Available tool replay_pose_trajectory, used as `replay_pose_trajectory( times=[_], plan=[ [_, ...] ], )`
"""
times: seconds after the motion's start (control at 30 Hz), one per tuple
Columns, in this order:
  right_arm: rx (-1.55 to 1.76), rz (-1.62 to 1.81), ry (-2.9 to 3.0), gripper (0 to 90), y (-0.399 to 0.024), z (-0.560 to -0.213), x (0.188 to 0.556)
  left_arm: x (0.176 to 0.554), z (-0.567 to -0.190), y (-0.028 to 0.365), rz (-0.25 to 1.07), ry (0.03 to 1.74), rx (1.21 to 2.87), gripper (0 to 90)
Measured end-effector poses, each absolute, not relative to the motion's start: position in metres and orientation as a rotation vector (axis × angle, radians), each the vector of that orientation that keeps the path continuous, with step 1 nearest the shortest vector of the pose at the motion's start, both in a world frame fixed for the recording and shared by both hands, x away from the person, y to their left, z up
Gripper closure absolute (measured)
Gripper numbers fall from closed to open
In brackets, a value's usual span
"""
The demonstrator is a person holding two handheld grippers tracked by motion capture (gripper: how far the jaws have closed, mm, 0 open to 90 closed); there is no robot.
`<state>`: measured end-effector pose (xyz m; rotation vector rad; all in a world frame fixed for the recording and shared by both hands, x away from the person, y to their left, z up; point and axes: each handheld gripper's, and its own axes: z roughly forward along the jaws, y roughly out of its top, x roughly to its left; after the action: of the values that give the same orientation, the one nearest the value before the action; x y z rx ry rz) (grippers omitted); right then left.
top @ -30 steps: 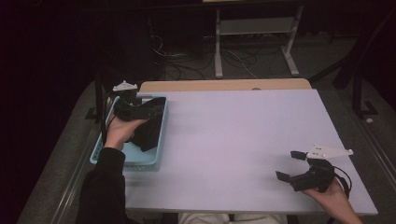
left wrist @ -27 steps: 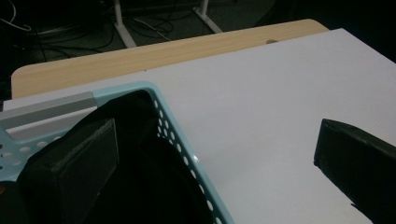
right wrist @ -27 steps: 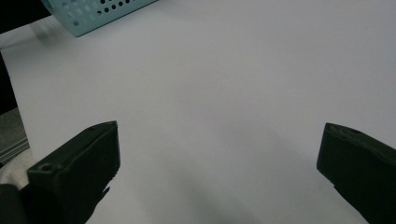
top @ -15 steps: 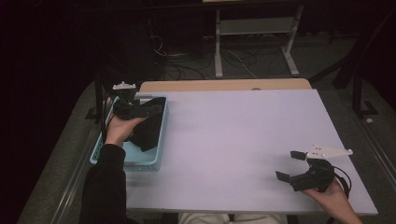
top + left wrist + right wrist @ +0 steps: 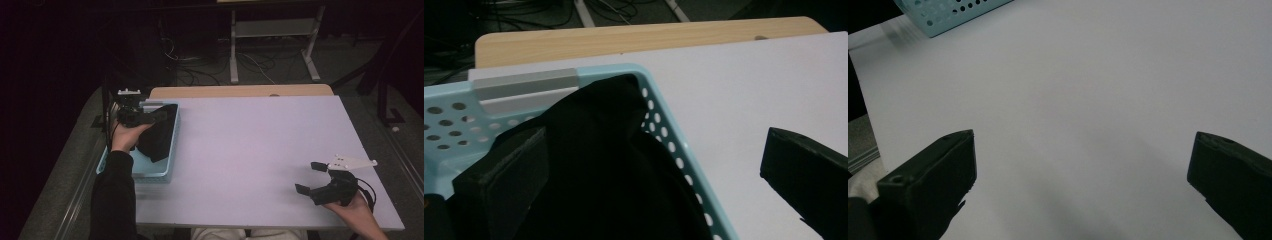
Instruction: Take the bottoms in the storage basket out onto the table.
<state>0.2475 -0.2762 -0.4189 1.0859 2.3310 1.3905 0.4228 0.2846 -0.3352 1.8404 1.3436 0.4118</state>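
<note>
A black cloth (image 5: 159,136) lies heaped in a light blue perforated basket (image 5: 170,165) at the table's left edge. In the left gripper view the cloth (image 5: 599,170) rises over the basket rim (image 5: 669,145). My left gripper (image 5: 150,116) hovers over the basket's far end, open. Its jaws stand wide apart, one above the cloth and one out over the table, and my left gripper (image 5: 649,165) holds nothing. My right gripper (image 5: 309,177) is open near the front right of the table. My right gripper (image 5: 1078,160) has bare table between its jaws.
The white tabletop (image 5: 260,150) stretches between basket and right gripper. A wooden board (image 5: 240,91) edges the far side. A corner of the basket (image 5: 948,15) shows in the right gripper view. Beyond the table are a metal stand (image 5: 270,35) and floor cables.
My left gripper has shifted slightly left and toward the basket's far end over the cloth. The right gripper has stayed put.
</note>
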Motion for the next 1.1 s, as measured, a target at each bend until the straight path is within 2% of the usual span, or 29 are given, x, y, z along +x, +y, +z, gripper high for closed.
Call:
replay_pose_trajectory(
  times=[0.63,1.1],
  plan=[
    [1.088,1.387,2.337,0.0,-0.275,-0.42,0.248,0.442,-0.356,0.3,0.407,1.411,1.825,0.0],
    [1.081,1.378,2.352,0.0,-0.274,-0.421,0.249,0.447,-0.385,0.302,0.342,1.491,1.826,0.0]
  ],
)
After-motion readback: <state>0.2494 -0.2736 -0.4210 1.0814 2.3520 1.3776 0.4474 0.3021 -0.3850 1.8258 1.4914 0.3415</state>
